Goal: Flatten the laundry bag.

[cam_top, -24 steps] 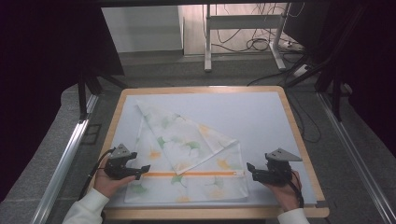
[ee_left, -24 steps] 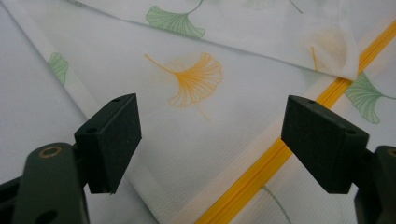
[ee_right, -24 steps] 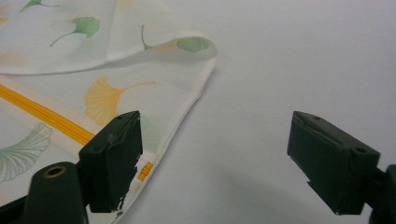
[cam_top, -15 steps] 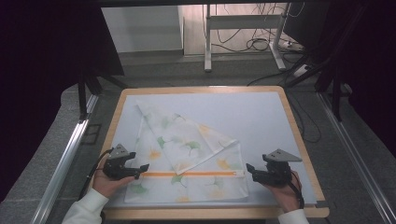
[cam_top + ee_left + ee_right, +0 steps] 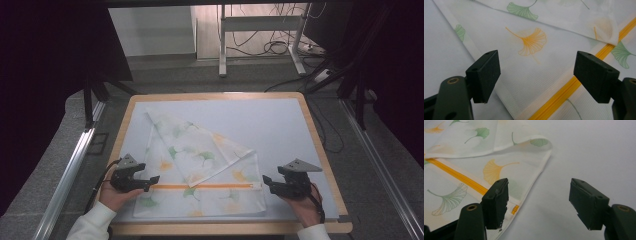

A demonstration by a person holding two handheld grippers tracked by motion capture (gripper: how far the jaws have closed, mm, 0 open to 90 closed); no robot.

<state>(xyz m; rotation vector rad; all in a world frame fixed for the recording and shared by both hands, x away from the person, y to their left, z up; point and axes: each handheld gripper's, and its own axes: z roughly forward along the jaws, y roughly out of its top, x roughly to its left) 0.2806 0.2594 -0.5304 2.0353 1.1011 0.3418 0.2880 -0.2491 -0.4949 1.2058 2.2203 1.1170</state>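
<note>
Change since the earlier pictures: very little; in the high view both hands sit in almost the same spots at the near edge of the bench (image 5: 320,150); the cloth's folds lie as they did.
Cloth: a white ginkgo-print cloth (image 5: 200,165) with an orange stripe (image 5: 205,186), spread on the near-left part of the bench, one corner folded across it.
Left gripper (image 5: 152,180): at the stripe's left end; jaws released, nothing between the pads.
Right gripper (image 5: 267,181): at the stripe's right end; jaws released and empty.
Meaning for the work: likely a pause before pinching the two ends; no grasp made yet.
Left gripper view: jaws straddle the cloth's edge and stripe (image 5: 574,82), hovering above; the high view cannot show that gap.
Right gripper view: one pad (image 5: 496,200) over the hem, the other over bare bench.
High view: shows the whole fold.
</note>
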